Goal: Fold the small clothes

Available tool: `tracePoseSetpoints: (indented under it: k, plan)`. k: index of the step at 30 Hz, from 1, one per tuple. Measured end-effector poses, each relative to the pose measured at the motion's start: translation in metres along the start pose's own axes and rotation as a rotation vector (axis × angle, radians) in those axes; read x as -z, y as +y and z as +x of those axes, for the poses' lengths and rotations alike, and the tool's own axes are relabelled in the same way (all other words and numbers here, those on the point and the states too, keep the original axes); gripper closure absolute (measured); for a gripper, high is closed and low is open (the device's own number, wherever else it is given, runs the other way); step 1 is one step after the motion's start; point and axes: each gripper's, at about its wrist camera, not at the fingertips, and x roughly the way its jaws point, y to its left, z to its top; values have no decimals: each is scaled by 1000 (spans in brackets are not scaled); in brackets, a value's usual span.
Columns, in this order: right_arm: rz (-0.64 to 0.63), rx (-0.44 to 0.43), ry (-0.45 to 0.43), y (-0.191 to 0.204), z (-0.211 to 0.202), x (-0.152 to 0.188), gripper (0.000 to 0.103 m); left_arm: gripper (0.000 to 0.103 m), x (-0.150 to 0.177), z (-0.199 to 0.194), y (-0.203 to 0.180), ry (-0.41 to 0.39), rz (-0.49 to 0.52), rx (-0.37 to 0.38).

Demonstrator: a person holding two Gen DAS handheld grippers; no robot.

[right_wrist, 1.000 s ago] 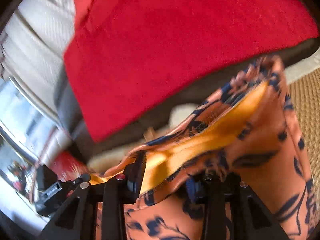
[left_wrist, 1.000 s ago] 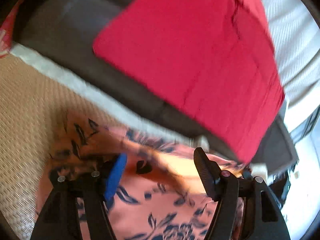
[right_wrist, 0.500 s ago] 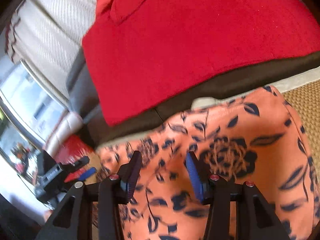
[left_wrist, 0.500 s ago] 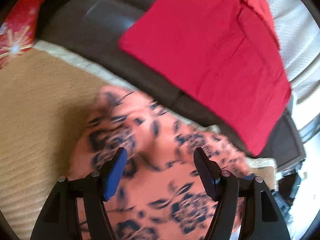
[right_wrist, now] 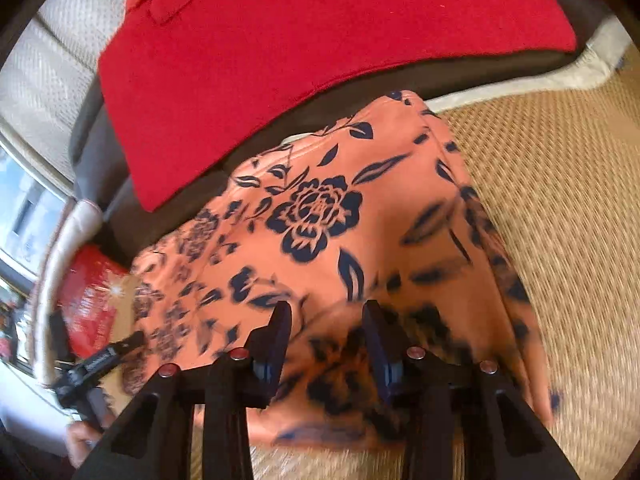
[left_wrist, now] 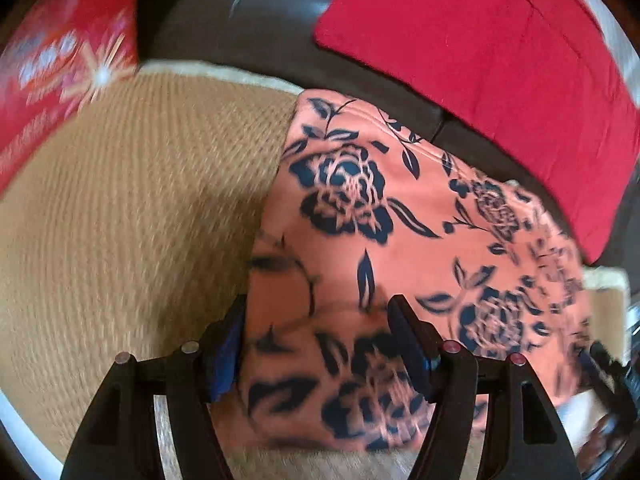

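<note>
A woven tan mat (left_wrist: pixel 120 220) carries the folded floral garment (left_wrist: pixel 400 240). Your left gripper (left_wrist: pixel 316 344) tilts down over it, fingers apart, gripping nothing. Your right gripper (right_wrist: pixel 326 340) hovers likewise over the garment (right_wrist: pixel 340 220), fingers opening, empty

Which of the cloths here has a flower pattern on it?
The orange cloth lying on the woven mat, printed with dark blue roses. The red cloth behind it is plain.

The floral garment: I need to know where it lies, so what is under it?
The floral garment lies on a woven tan mat, its far edge over a dark seat. Anything beneath the cloth is covered.
</note>
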Motion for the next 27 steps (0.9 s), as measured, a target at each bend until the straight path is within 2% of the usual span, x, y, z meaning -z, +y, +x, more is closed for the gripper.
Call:
tracePoseSetpoints:
  k: [2,6,10,14,22,24,25,26,27]
  plan:
    - [67,-50,-37,-13,-23,8,39,33,11,-12,8,-13,-37,42]
    - [196,-92,-101,-41,-56,25,36,26,39,-38,24,-45,-92,97]
    - [338,-129,-84,-72,-69,39,35,22,58,-48,34,-24,-162,177]
    - [423,-141,-44,-84,-63,52,35,21,63,-28,31,61,-252,271]
    - [451,-92,-109,-76,-27,32,35,21,46,-17,22,-20,-321,285]
    - [439,-79,-135,-69,-18,27,35,22,42,-15,18,-40,-312,269]
    - [436,-75,-147,-66,-14,27,37,22,41,-14,17,-48,-311,266]
    - [435,-65,-156,-64,-11,27,46,25,40,-14,16,-62,-306,256]
    - [430,-36,-161,-62,-8,26,70,40,39,-14,14,-76,-288,222]
